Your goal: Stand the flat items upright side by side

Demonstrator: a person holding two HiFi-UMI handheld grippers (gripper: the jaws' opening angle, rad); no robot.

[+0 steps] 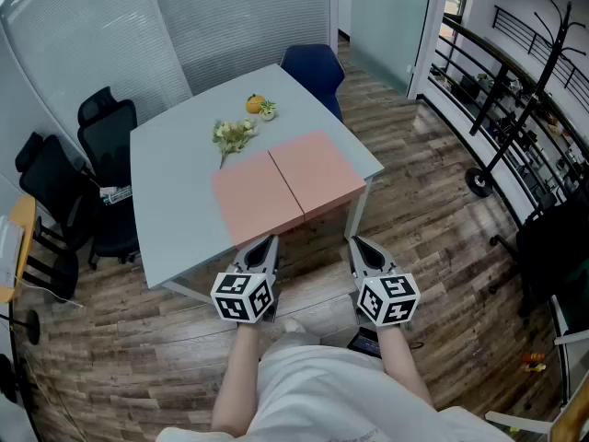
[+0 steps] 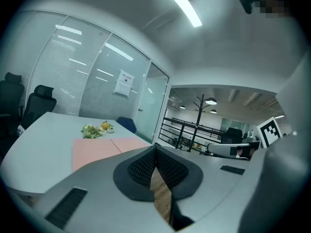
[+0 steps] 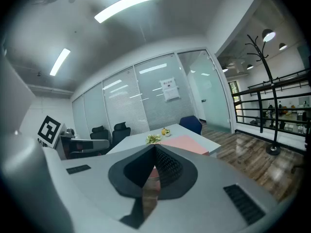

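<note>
Pink boards (image 1: 259,201) flat on grey table (image 1: 175,175)

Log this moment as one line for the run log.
left gripper: shut, empty | right gripper: shut, empty | pink flat items: both lying flat, edge to edge on table | stage: not started

Left mat (image 1: 256,201) beside right mat (image 1: 317,175) at near edge of table (image 1: 175,182), sprig (image 1: 235,134) and fruit (image 1: 255,104) behind them, chairs (image 1: 106,141) left of table

An orange fruit (image 1: 255,104) and greenery (image 1: 235,134) lie on the grey table (image 1: 175,182) near a blue chair (image 1: 313,67).
</note>
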